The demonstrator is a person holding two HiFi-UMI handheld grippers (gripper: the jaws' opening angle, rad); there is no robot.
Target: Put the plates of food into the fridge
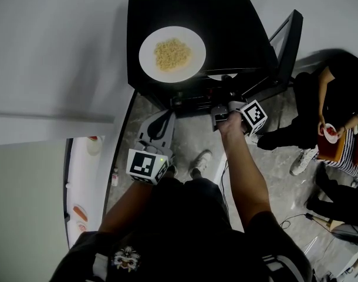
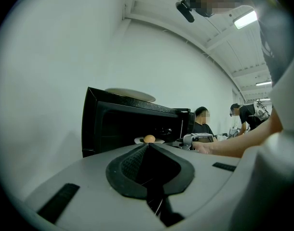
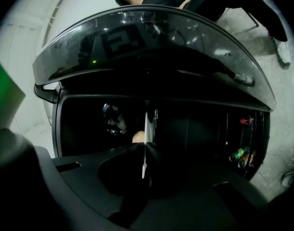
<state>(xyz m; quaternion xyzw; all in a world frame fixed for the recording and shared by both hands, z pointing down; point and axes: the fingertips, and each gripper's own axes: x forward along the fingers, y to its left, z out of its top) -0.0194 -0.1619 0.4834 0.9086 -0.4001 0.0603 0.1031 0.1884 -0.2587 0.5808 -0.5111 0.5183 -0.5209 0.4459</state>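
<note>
A white plate of noodles [image 1: 172, 54] rests on top of the black mini fridge [image 1: 226, 22], whose door [image 1: 284, 46] stands open to the right. My right gripper [image 1: 216, 117] is at the fridge opening, shut on the thin rim of a second white plate [image 3: 146, 129] that I see edge-on, with an orange egg [image 3: 137, 137] on it. The left gripper view shows that egg [image 2: 149, 139] in front of the fridge [image 2: 118, 124], beside the right gripper [image 2: 199, 138]. My left gripper [image 1: 166, 116] is shut and empty, held lower left of the opening.
Bottles [image 3: 238, 155] stand in the fridge door's shelf. A white wall [image 1: 56, 51] runs along the left. White shelving with small items [image 1: 82, 210] is at lower left. People [image 1: 334, 128] sit on the floor at the right, and cables [image 1: 296, 219] lie there.
</note>
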